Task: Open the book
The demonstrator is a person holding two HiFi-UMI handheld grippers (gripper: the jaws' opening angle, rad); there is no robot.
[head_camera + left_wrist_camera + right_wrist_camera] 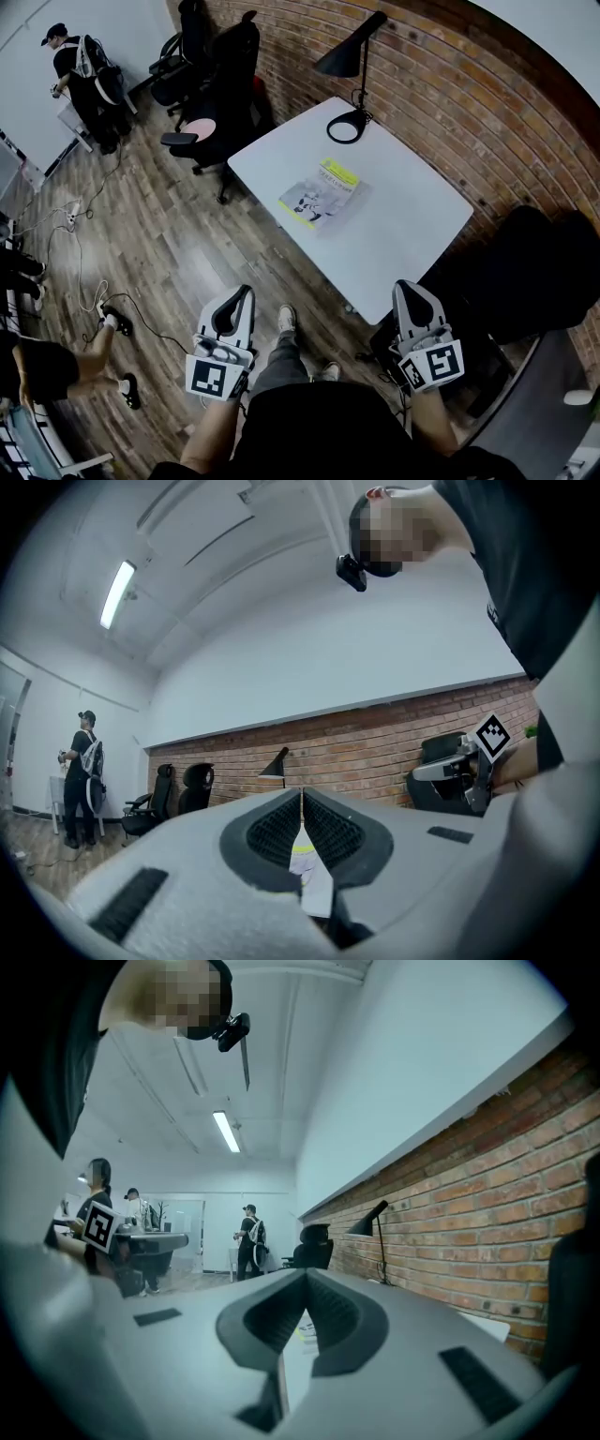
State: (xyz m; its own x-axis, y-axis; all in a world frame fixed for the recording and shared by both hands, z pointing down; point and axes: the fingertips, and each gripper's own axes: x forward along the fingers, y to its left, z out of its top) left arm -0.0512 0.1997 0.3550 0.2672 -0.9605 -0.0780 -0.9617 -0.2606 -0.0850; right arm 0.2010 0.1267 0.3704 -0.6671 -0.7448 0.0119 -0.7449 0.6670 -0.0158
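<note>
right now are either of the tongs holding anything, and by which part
Nothing is held: left tongs and right tongs are both shut and empty; the book lies closed on the table.

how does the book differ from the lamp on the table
The book lies flat and closed near the table's left edge; the desk lamp stands upright at its far corner. The book's cover is pale with a yellow band; the lamp is all black. Both rest on the white table.
</note>
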